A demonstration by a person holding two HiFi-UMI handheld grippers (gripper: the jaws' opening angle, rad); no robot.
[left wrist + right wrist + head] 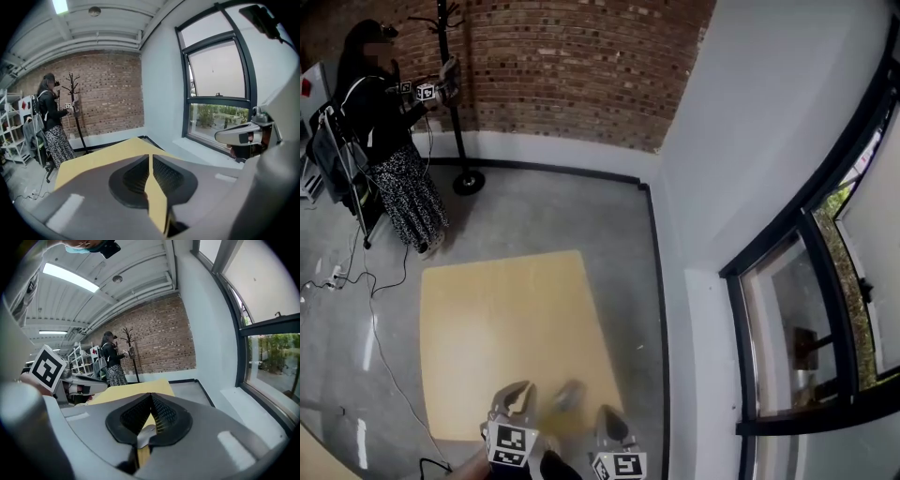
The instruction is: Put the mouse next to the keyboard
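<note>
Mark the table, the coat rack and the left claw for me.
table (506, 337): head view, bare middle of its yellow top.
coat rack (469, 182): head view, on its round black base.
left claw (151, 158): left gripper view, where its closed tips meet.

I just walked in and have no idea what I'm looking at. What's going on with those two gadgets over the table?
A person holds a gripper in each hand above the near edge of a yellow table. The left gripper and the right gripper both have their jaws together, with nothing between them. No mouse or keyboard shows in any view, so nothing is being handled right now. Farther back, another person stands beside a coat stand by the brick wall.
</note>
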